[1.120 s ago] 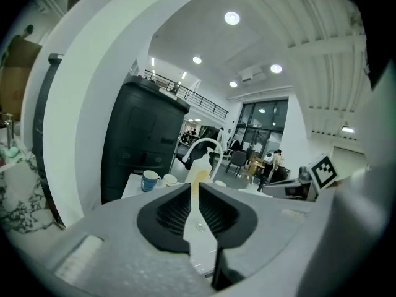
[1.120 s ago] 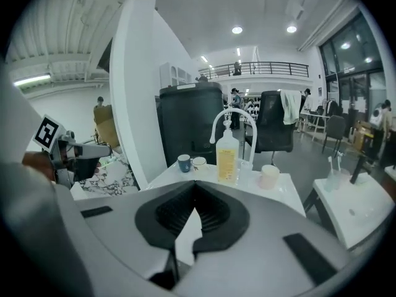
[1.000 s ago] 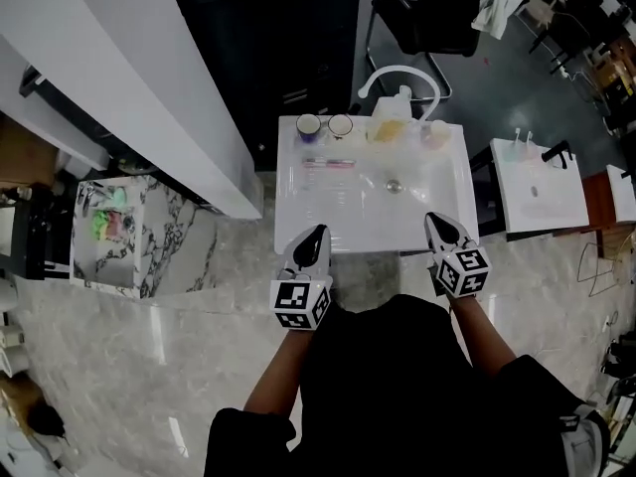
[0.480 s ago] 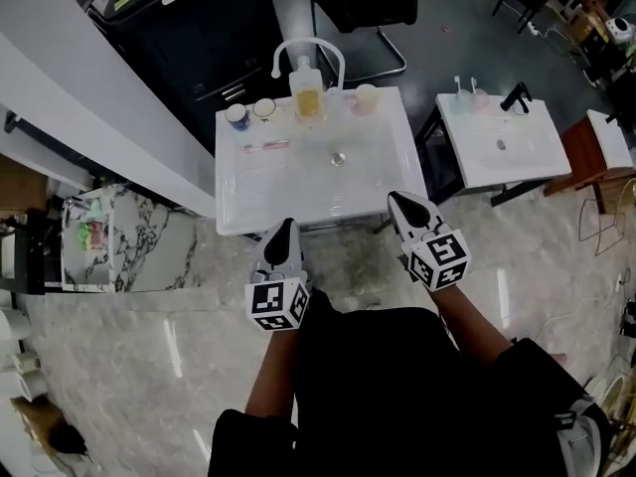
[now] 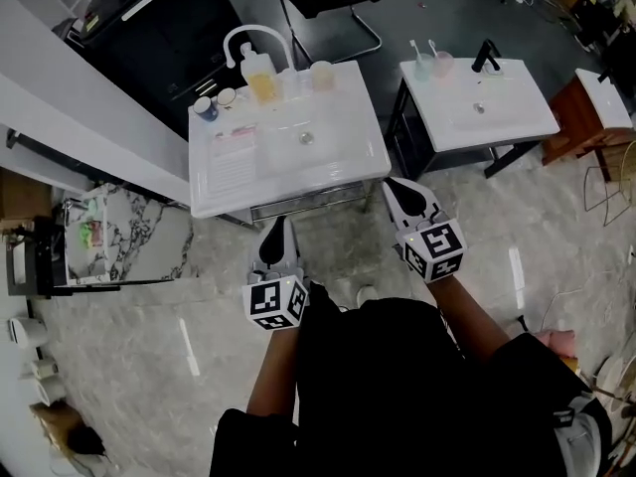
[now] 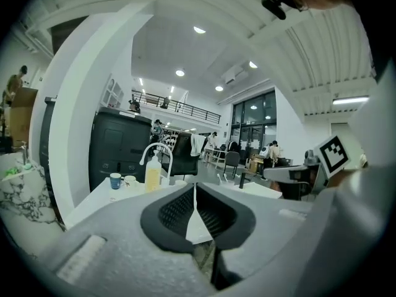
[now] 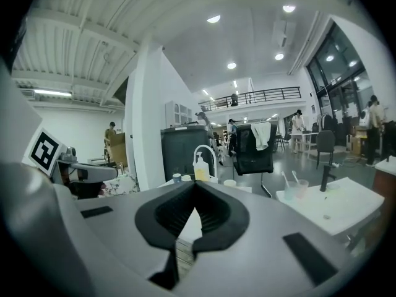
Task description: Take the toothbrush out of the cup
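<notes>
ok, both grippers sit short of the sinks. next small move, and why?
Probably carry the right gripper forward and rightward toward the cups on the right-hand sink. Toothbrushes stand upright in them and that gripper is the nearer one. Both it and the left gripper are shut, empty and well short of that sink.

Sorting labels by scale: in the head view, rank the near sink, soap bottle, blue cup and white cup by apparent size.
1. near sink
2. soap bottle
3. blue cup and white cup: look alike, no ranking.
</notes>
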A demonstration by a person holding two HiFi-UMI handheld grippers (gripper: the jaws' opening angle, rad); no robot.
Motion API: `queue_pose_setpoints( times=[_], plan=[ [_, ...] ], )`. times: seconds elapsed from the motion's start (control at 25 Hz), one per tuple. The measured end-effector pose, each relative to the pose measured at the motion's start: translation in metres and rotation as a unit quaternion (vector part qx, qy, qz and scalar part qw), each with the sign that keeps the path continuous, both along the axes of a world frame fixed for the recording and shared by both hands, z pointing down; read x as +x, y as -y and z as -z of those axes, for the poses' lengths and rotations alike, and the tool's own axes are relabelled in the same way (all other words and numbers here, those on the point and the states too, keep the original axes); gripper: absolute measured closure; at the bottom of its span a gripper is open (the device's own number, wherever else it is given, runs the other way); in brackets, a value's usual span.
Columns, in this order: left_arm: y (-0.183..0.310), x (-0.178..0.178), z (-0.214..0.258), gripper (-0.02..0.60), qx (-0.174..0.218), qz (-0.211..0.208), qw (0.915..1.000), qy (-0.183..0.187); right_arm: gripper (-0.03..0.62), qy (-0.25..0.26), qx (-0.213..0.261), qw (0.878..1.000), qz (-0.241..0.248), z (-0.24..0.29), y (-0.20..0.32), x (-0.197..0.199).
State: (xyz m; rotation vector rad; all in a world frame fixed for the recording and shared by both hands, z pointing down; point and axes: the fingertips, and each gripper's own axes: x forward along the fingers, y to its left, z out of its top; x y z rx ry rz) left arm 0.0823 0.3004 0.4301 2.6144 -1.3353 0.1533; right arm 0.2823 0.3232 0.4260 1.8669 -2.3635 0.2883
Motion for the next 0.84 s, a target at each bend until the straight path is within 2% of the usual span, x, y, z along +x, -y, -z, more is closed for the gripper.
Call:
queue_pose_setpoints(
  times=[0.4, 0.84],
  plan=[
    [-0.032, 0.011, -0.001, 0.557, 0.001, -0.014, 0.9999, 0.001, 0.594, -0.005, 0.007, 1.000, -0.004, 0.006, -0.033, 0.007],
    [-0.029, -0.014, -0.008, 0.555, -0.011, 0.001, 0.9999, -0.001, 0.594, -0.006, 0.005, 1.000, 0.009, 0.006, -0.026, -0.018]
  ],
)
